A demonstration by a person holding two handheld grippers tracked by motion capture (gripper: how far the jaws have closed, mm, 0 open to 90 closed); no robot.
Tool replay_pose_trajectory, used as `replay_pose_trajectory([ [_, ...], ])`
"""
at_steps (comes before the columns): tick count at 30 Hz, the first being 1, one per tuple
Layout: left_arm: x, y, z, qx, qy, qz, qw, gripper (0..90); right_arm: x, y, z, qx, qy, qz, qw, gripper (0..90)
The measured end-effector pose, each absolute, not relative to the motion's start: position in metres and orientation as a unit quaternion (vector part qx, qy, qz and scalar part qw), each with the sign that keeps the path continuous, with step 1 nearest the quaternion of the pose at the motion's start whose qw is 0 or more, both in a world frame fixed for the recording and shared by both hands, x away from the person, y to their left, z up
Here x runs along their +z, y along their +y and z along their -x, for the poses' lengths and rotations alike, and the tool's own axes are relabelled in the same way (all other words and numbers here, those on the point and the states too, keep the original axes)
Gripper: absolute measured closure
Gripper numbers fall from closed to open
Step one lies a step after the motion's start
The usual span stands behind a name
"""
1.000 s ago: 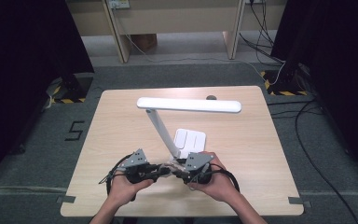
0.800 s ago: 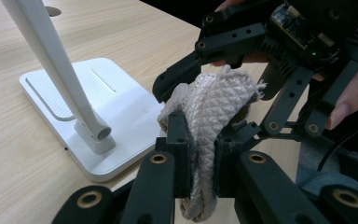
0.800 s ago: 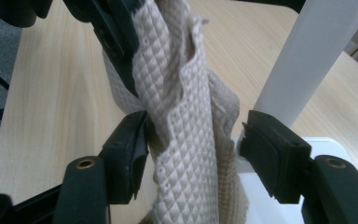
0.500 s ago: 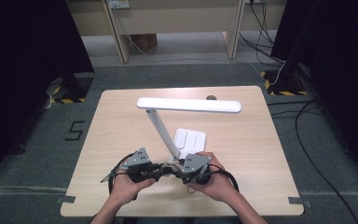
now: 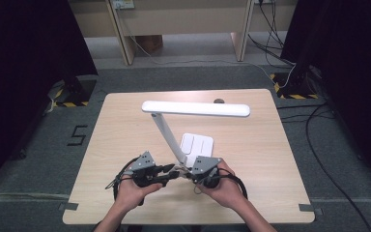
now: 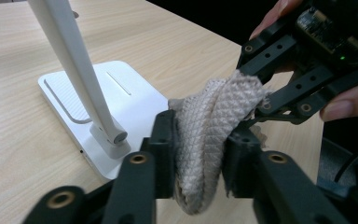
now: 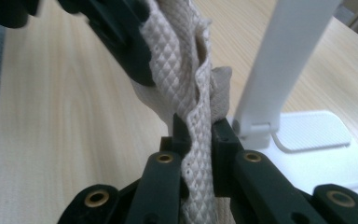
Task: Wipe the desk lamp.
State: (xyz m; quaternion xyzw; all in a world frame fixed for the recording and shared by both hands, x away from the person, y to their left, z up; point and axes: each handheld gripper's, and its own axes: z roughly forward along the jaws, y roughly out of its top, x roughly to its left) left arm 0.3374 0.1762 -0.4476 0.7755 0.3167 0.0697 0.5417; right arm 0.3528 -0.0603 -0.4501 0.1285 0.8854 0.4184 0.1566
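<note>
Currently logged: one beige waffle-weave cloth [image 6: 214, 126], bunched, held up between both tongs near the desk's [image 5: 125, 125] front edge. Left tongs [image 6: 198, 140] have just been opening; cloth sits between the jaws, seemingly loosely. Right tongs [image 7: 199, 135] have just clamped tight on it. I judge a hand-over or fold underway, unfinished. White desk lamp [image 5: 195, 108] at centre. Grey floor, cables, dark curtains around.

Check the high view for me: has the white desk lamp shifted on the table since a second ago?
No. The white desk lamp sits where it did: its base keeps the same spot against the table edges.
</note>
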Motion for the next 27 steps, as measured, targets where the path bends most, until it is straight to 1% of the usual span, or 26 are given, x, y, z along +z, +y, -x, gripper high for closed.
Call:
replay_pose_trajectory([
  [3,-0.444,0.18,-0.337,0.079,0.321,-0.767,0.55,53.9,-0.452,-0.065,-0.357,0.407,0.887,-0.147,0.162,84.3],
  [8,-0.433,0.191,-0.34,0.092,0.332,-0.745,0.571,47.2,-0.454,-0.072,-0.365,0.393,0.887,-0.178,0.167,84.3],
  [11,-0.426,0.197,-0.345,0.1,0.355,-0.721,0.586,45.7,-0.456,-0.074,-0.369,0.385,0.886,-0.194,0.168,84.3],
  [15,-0.418,0.199,-0.355,0.13,0.395,-0.699,0.582,44.1,-0.462,-0.072,-0.373,0.373,0.89,-0.203,0.167,84.2],
  [23,-0.406,0.192,-0.374,0.162,0.396,-0.693,0.58,42.2,-0.469,-0.055,-0.377,0.356,0.899,-0.197,0.162,84.2],
  [27,-0.402,0.19,-0.382,0.163,0.395,-0.694,0.58,41.8,-0.47,-0.046,-0.38,0.346,0.905,-0.181,0.17,84.2],
])
